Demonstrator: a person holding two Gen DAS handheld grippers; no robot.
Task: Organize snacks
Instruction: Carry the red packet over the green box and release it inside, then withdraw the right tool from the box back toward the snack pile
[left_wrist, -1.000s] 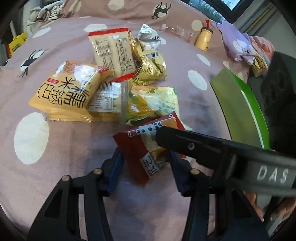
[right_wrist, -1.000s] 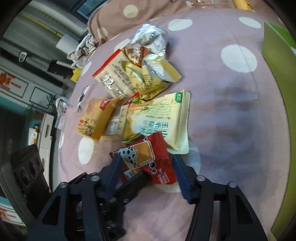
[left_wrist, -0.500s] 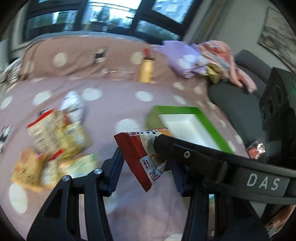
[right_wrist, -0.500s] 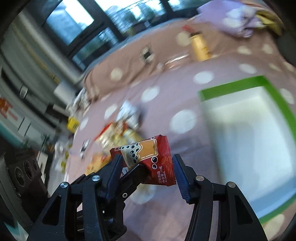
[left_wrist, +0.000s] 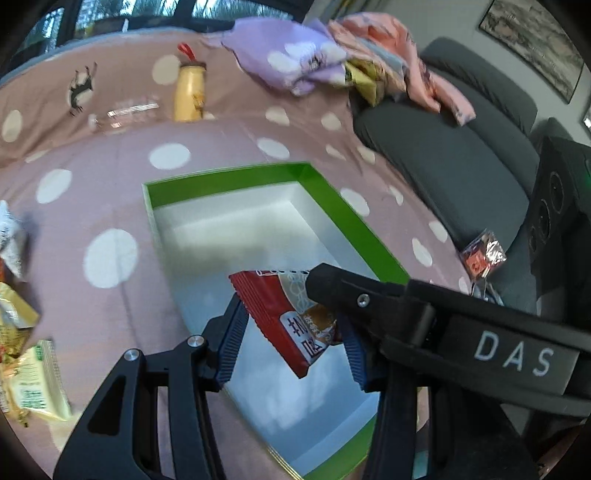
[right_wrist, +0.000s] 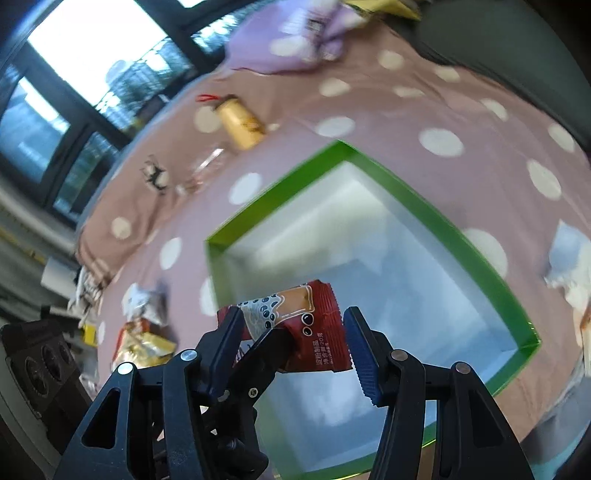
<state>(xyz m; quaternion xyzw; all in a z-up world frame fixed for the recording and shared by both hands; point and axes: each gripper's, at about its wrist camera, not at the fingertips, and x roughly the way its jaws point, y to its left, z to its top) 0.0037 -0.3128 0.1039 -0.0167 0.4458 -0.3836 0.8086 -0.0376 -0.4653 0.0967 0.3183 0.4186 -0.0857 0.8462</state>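
Two grippers hold one small red snack packet (left_wrist: 291, 325) between them, up in the air over the green box (left_wrist: 354, 229). We hold it from both sides. Our left gripper (left_wrist: 291, 343) has its jaws partly closed on the packet's edges. Our right gripper (right_wrist: 291, 343) also has its jaws partly closed, with the same packet (right_wrist: 306, 328) pinched between them. The box sits on the spotted pink bed cover (left_wrist: 110, 170) and its white inside looks empty.

We think the packet is very light and soft. It is crinkly and a bit shiny, so it could slip or bend. The sealed ends are flat, and that seems the best place to pinch. A hard squeeze might crush what is inside. More snacks (left_wrist: 29, 380) lie on the cover at the left side, well apart from the box.
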